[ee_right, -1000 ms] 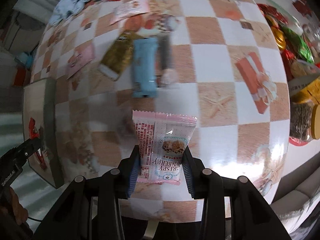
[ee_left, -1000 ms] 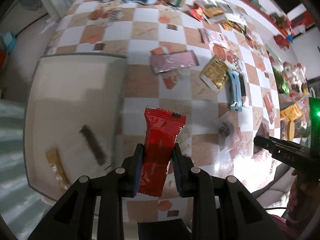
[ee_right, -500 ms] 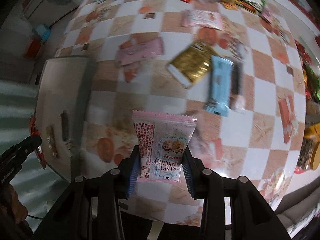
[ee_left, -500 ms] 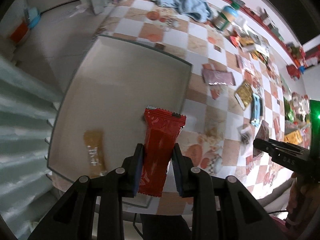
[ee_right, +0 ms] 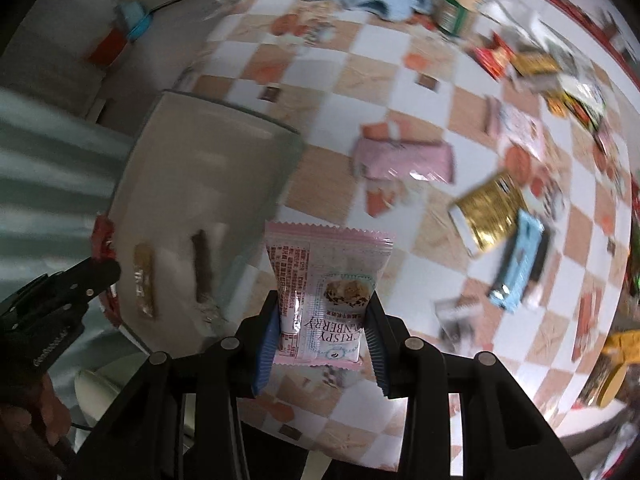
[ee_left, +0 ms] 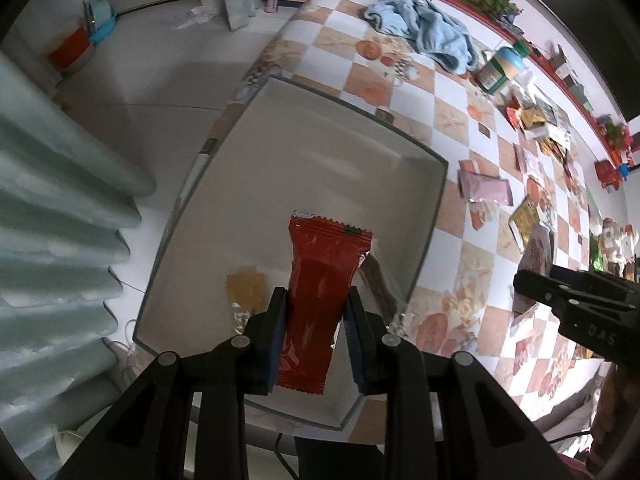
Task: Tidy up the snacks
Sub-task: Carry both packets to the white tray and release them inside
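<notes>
And the left gripper (ee_left: 316, 316) has swung across: the beige tray (ee_left: 340, 152), a second ago off at frame left, now sits squarely under the red packet (ee_left: 320, 288) clenched in its jaws, so a drop looks close. The right gripper (ee_right: 322, 336) trails, clamped on the pink cranberry packet (ee_right: 326, 292), the tray's edge now at left of centre in its view. Two bars, a tan bar (ee_right: 144, 280) and a dark bar (ee_right: 202, 268), already lie inside. The checked tablecloth (ee_right: 360, 88) still carries scattered snacks at right, with a blue cloth (ee_left: 432, 32) and a jar (ee_left: 500, 70) at the top; pale floor tiles at upper left.
</notes>
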Motion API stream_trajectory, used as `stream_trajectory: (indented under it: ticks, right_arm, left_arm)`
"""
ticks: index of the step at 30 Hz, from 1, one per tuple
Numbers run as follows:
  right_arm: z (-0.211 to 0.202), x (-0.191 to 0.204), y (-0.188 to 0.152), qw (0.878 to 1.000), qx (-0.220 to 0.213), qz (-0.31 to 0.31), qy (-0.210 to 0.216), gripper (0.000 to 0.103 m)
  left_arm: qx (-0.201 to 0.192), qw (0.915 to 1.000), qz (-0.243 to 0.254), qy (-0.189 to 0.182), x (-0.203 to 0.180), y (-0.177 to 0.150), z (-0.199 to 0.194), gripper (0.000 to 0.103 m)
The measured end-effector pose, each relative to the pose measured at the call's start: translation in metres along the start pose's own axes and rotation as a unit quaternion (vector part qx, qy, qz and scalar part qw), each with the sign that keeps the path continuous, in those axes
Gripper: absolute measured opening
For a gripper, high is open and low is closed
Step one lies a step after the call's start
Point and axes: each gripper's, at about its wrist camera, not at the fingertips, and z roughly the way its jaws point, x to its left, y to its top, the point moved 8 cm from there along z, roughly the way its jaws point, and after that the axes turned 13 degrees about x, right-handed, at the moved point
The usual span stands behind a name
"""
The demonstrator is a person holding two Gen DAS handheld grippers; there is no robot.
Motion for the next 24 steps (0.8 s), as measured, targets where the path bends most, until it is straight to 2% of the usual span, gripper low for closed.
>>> stream_trajectory:
  ticks: [14, 24]
  right_arm:
    - [0.003, 0.058, 0.042, 0.998, 0.007, -0.056, 0.002, 0.042]
    - [0.019, 0.086, 0.061, 0.997, 0.029, -0.07, 0.03, 0.042]
  left_arm:
    - [0.0, 0.9996, -0.027, 0.01, 0.025, 0.02, 0.007, 0.03]
    - [0.004, 0.9992, -0.036, 0.017, 0.031, 0.033, 0.017, 0.03]
